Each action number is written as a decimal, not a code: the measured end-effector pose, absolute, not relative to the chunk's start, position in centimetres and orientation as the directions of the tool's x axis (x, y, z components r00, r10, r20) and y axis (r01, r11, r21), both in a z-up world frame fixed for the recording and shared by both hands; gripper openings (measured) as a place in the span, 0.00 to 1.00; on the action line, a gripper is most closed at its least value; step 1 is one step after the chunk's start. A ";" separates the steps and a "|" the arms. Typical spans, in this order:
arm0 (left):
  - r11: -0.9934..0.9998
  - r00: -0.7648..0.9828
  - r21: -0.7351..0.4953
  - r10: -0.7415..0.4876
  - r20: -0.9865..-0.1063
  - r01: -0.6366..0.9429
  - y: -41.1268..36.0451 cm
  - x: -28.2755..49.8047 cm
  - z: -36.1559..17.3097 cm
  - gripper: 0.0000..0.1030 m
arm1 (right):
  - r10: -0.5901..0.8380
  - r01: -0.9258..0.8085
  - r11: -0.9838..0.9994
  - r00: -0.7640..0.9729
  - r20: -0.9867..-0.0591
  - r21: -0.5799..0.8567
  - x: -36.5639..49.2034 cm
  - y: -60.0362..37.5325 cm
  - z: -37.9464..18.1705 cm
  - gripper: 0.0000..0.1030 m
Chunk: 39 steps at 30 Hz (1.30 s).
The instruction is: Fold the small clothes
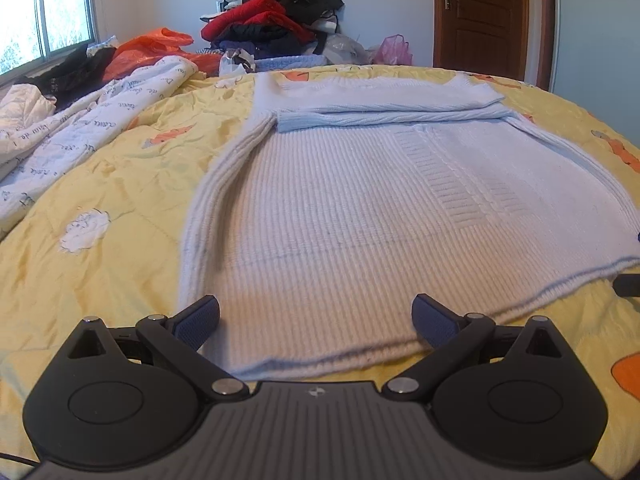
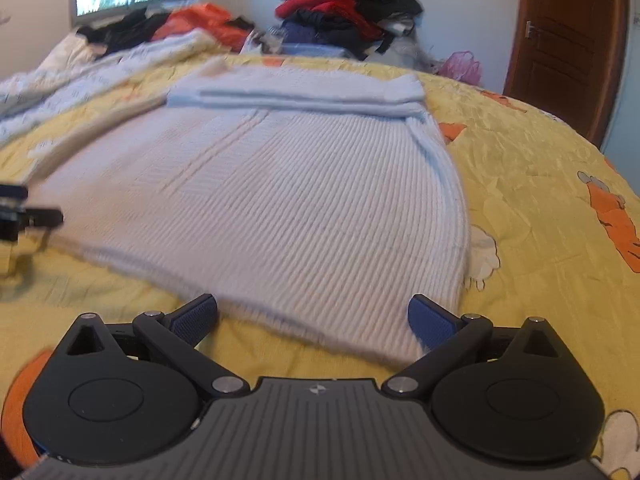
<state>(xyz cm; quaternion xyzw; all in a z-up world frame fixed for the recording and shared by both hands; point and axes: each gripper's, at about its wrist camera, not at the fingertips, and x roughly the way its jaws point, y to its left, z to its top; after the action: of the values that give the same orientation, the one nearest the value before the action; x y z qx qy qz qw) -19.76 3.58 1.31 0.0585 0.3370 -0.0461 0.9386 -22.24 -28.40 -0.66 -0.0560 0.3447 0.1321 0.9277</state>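
While sweater (image 1: 360, 208) lies flat on bed (image 1: 100, 200), sleeves folded across, left gripper (image 1: 316, 322) and right gripper (image 2: 314, 320) gape empty at hem; uneven grabs risk skewed fold.

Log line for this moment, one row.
stage: pre-grasp | left gripper: open, at hem | right gripper: open, at hem | sweater: flat on bedspread, sleeves folded in

Bed with a sweater spread on it

The bed (image 1: 120, 184) wears a yellow quilt with orange and white cartoon prints. A pale blue ribbed sweater (image 1: 360, 216) lies flat at its middle, sleeves folded across the top. A white printed blanket (image 1: 80, 128) lies crumpled along the window side, with black cloth (image 1: 72, 70) and an orange bag (image 1: 148, 50) beyond.
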 end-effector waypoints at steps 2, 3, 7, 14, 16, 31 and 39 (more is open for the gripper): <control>0.988 0.781 0.095 -0.035 -0.624 0.121 4.4 -20.2 1.8 1.00 | 0.217 -0.317 0.948 0.717 -0.663 -0.033 -23.3 -28.5 -0.2 0.99; 0.989 0.785 0.104 -0.021 -0.619 0.107 5.1 -20.1 1.9 1.00 | 0.231 -0.329 0.944 0.713 -0.662 -0.024 -23.8 -28.8 0.1 0.99; 0.995 0.770 0.097 0.039 -0.637 0.029 7.8 -18.9 1.7 1.00 | 0.273 -0.281 0.955 0.712 -0.647 0.094 -23.8 -32.4 1.0 1.00; 0.990 0.728 -0.136 -0.123 -0.674 0.041 10.9 -17.2 1.0 0.99 | 0.414 -0.150 0.886 0.682 -0.603 0.438 -20.0 -39.0 -0.1 0.83; 0.982 0.720 -0.177 -0.172 -0.673 0.069 10.8 -16.6 1.1 0.99 | 0.480 -0.170 0.845 0.658 -0.580 0.507 -18.8 -39.4 -0.4 0.80; 0.971 0.643 -0.150 -0.236 -0.729 0.187 10.1 -14.1 1.7 0.61 | 0.696 -0.194 0.663 0.516 -0.500 0.723 -14.7 -41.0 -2.8 0.28; 0.911 0.535 -0.409 -0.372 -0.759 0.053 14.3 -11.6 2.4 0.11 | 0.730 -0.160 0.599 0.511 -0.454 0.785 -14.7 -42.0 -3.0 0.14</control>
<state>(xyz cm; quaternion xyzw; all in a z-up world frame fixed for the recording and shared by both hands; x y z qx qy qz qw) -11.58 14.29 2.39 -0.1710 0.4659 -0.1235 0.8593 -14.72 -42.00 -3.03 0.3497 0.4079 0.2797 0.7957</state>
